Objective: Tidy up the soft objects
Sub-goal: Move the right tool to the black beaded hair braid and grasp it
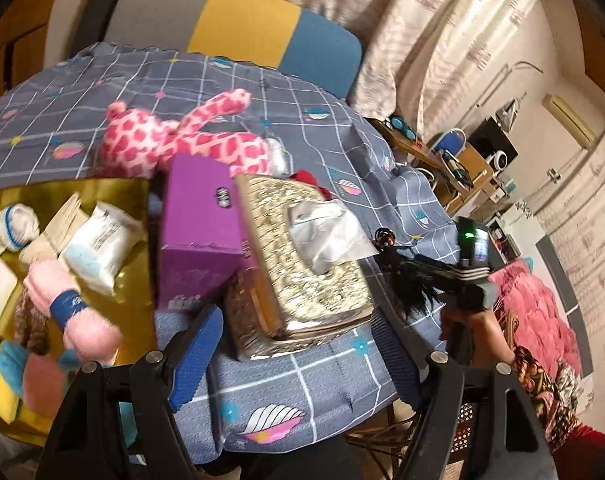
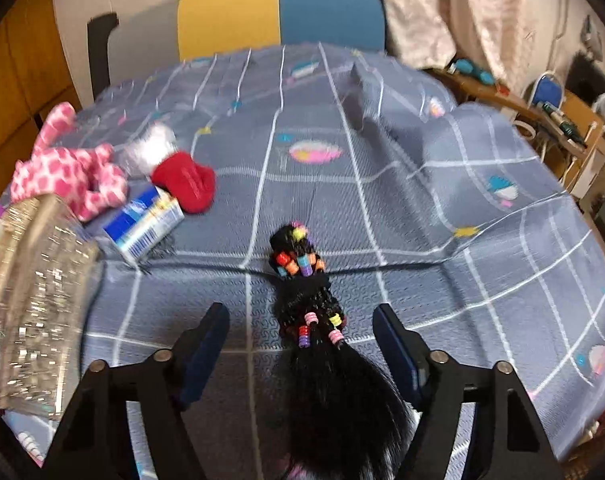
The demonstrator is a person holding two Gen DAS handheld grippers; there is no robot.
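On the desk [image 2: 442, 216], draped in a blue-grey checked cloth, my right hand-held gripper [image 2: 302, 344] stands with its fingers spread wide, holding nothing. Between them lies a black hairpiece [image 2: 314, 344] with coloured beads, its bushy end pointing back toward me and its beaded end pointing away. Neither finger touches it; bare cloth shows on both sides of it. Ahead and to the right the cloth lies open up to a raised fold near the far edge, with a yellow and blue chair back [image 2: 278, 12] beyond that edge.

To the left things crowd together: a glittery tissue box [image 2: 34, 288] at the frame's edge, a small blue and white carton [image 2: 144, 224] just beside it, a red soft thing [image 2: 184, 184] touching the carton's far end, and a pink spotted plush [image 2: 68, 172] further left.

My left hand-held gripper [image 1: 294, 356] is also open and empty, hovering over the near edge of the desk. Just ahead of its fingers sits the tissue box [image 1: 306, 264], with a purple box [image 1: 200, 232] leaning against its left side. Left of that, a gold tray [image 1: 130, 200] holds rolled socks, a pink fluffy roll [image 1: 68, 304] and white packets. The plush [image 1: 174, 140] lies behind the purple box.
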